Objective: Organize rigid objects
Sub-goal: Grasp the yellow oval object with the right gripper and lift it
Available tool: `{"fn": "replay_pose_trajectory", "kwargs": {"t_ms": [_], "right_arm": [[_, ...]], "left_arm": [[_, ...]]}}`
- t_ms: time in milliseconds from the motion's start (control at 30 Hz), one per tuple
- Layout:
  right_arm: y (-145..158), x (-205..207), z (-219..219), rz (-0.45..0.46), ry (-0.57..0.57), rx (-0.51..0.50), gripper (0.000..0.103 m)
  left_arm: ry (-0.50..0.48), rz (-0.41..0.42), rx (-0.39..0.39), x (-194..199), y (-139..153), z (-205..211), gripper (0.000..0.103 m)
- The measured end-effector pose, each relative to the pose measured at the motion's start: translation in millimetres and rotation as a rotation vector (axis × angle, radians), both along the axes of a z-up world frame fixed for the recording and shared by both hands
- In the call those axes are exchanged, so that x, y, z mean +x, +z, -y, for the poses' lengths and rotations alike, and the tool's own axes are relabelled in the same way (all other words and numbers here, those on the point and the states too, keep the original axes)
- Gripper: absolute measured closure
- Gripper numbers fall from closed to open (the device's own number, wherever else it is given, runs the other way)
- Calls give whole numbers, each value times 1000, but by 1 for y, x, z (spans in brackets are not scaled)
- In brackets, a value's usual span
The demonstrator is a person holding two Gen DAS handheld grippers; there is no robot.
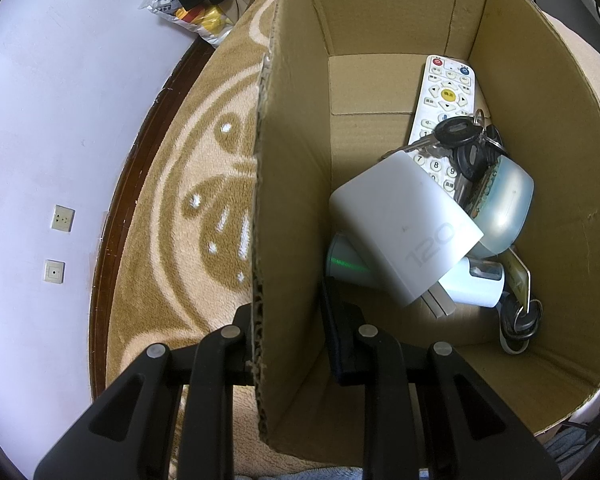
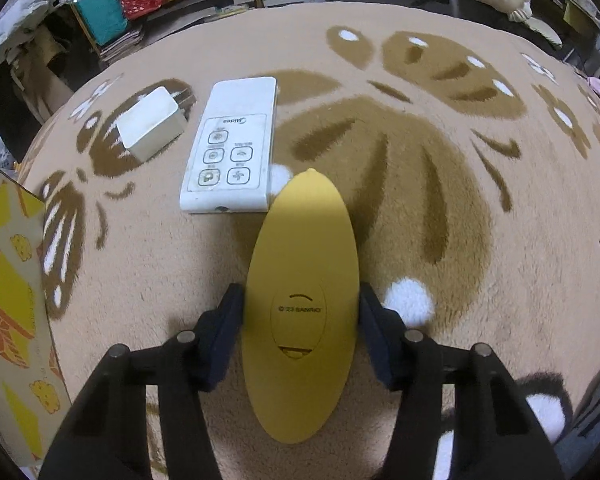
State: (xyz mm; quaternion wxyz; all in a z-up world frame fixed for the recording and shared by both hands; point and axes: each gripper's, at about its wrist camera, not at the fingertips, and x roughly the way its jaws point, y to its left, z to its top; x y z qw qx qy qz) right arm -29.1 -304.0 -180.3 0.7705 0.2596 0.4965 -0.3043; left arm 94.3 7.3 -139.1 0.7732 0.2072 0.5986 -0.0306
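Cardboard box (image 1: 380, 20) stands on a patterned blanket (image 1: 188, 184), and the left gripper (image 1: 288, 320) is clamped on its near wall, one finger outside, one inside. Inside lie a white remote (image 1: 444, 96), keys (image 1: 464, 136), a white charger (image 1: 404, 224) and a pale blue case (image 1: 508, 208), piled together. The right gripper (image 2: 300, 320) straddles a yellow oval case (image 2: 300, 280) on the blanket, its fingers (image 2: 220, 340) at the sides, though whether they press cannot be told. Just beyond lie a Midea remote (image 2: 232, 148) and a white adapter (image 2: 152, 124).
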Motion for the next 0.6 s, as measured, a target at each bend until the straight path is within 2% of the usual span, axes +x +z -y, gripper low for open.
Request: {"fn": "replay_pose_trajectory", "kwargs": {"t_ms": [200,433,600], "right_arm": [[7,-7,4,55,-45,28,44],[19,-3,-10,102,20,46,44],[30,4,-32,186,80,63,44]], "left_arm": [[0,-1,-1,0,0,0,80],[0,-4,1,-2,-1,-2,80],[-1,-2,4,-2,-2,-1,80]]}}
